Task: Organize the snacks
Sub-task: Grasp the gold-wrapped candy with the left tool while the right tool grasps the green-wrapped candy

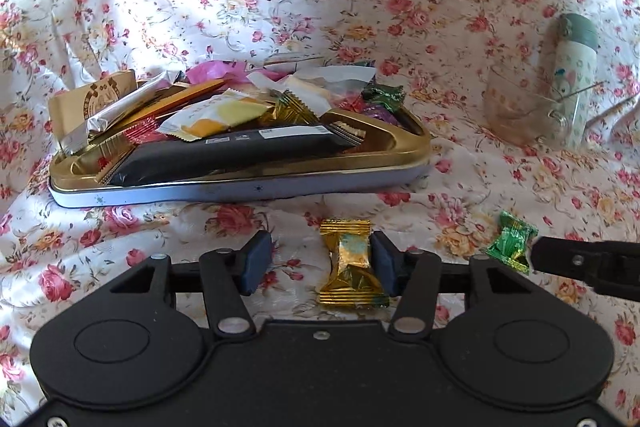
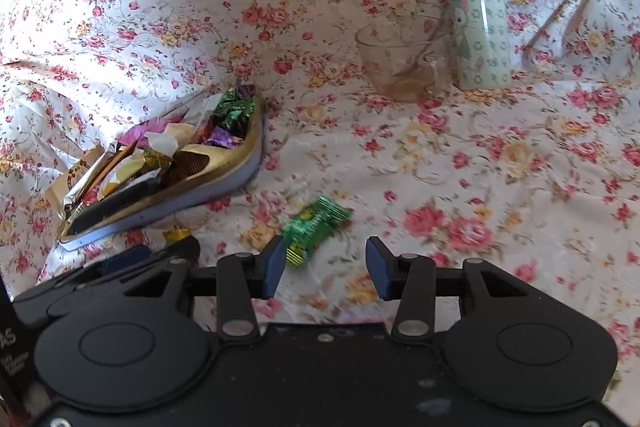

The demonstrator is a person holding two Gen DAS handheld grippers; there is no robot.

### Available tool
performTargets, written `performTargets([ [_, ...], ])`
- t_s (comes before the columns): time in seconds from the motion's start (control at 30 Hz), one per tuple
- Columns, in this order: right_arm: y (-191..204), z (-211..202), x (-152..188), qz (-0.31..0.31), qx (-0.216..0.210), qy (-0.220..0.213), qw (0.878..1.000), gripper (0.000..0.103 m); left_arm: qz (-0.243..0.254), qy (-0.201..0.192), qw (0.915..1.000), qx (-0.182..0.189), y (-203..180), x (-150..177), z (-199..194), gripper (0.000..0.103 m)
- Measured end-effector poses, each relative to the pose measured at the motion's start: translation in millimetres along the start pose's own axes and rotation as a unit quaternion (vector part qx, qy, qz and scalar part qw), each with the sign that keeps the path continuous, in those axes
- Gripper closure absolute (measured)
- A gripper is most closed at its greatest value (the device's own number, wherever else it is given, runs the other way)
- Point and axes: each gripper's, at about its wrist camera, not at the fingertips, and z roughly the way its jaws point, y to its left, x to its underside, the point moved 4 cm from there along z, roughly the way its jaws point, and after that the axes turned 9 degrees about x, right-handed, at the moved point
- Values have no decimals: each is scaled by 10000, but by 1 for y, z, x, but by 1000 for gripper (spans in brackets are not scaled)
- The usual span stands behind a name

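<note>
Gold candy (image 1: 352, 263), green candy (image 1: 511, 241) — loose before heaped tin (image 1: 240, 183).

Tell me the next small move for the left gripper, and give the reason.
Probably close the left gripper on the gold candy: the candy lies on the cloth between its open jaws, beside the right-hand pad, outside the full snack tray.

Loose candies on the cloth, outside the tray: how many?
2. Gold candy lies between the left tool's pads; green candy lies by the right tool's left pad. Others may be hidden.
</note>
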Motion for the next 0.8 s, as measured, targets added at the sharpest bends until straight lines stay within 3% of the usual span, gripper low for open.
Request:
performTargets([
  [0.47,17,25,-5,18,195,-81,9998,56,-211,-52,9997,99,5,-1,0,44],
  [0.6,21,26,-3,-382,280,-155,9988,73,-214,-54,9997,95,5,-1,-1,45],
  [0.8,10,19,0,-858,317,-294,9954,77,-215,-54,9997,97,5,-1,-1,44],
])
